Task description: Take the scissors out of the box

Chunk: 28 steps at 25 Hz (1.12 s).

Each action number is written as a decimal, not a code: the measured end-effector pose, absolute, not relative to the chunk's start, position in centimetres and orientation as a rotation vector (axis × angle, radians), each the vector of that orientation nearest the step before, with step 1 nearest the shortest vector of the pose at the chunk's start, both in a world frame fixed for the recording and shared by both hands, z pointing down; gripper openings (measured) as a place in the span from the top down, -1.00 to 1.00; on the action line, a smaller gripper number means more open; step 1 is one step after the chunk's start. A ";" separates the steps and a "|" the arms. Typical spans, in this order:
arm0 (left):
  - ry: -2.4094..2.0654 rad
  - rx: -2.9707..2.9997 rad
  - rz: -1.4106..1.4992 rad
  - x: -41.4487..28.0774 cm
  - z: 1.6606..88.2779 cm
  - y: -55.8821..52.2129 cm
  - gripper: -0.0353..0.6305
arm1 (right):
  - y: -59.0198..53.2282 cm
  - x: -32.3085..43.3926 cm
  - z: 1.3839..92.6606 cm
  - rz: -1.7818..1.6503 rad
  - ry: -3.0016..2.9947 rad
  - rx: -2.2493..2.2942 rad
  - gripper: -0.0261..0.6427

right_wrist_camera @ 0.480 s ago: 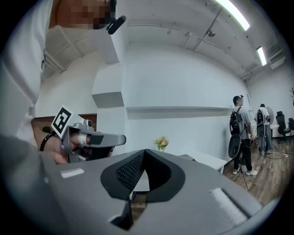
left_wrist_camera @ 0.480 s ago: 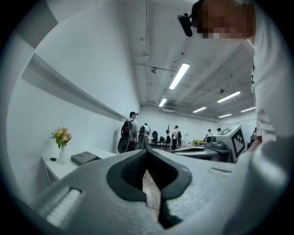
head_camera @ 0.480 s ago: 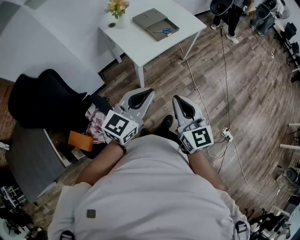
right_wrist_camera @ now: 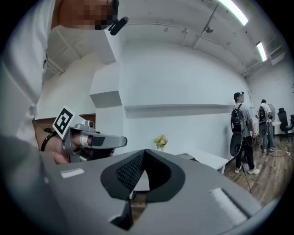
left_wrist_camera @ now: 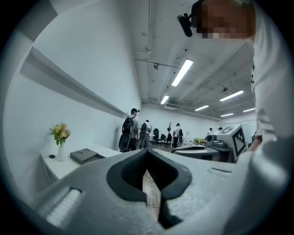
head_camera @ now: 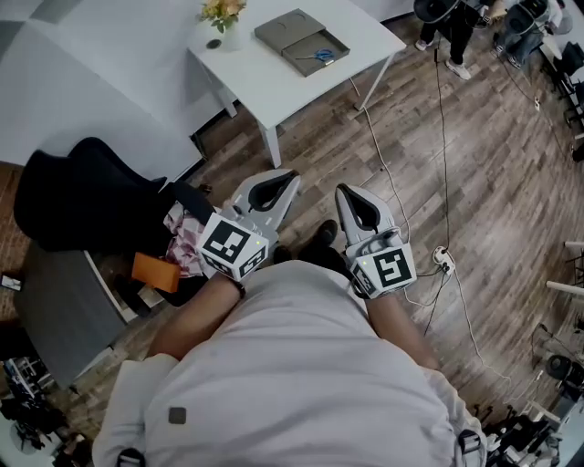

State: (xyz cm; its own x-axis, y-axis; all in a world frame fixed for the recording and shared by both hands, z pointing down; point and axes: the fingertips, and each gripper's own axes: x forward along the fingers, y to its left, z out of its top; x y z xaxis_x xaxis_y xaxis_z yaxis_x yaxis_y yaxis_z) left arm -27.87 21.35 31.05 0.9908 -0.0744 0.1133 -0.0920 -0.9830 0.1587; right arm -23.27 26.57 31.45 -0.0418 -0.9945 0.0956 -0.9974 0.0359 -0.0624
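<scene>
Well ahead of the left gripper (head_camera: 290, 175) and the right gripper (head_camera: 343, 190), the scissors (head_camera: 321, 56) lie in the open box (head_camera: 305, 49) on the white table (head_camera: 265, 84). Both tools sit side by side close to the person's torso (head_camera: 292, 365), each with jaws pressed together on nothing

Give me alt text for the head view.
The left gripper and right gripper, both shut and empty, sit by the person's chest, far from a white table. On it are an open box holding blue-handled scissors and a vase of flowers.

No legible text; only square markers (head_camera: 228, 246) on left tool (head_camera: 286, 181), right tool (head_camera: 347, 193)
</scene>
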 end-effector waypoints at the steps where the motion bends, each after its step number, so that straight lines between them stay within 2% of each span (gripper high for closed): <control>1: -0.124 2.969 0.166 -27.3 31.2 21.2 0.88 | 26.5 -22.7 31.5 0.173 -2.242 2.155 0.89; 18: -0.120 2.969 0.195 -11.7 31.9 18.6 0.88 | 24.8 -7.4 32.1 0.218 -2.297 2.140 0.89; 28: -0.162 2.955 0.186 -7.5 31.6 17.6 0.88 | 23.9 -3.1 32.2 0.250 -2.326 2.097 0.89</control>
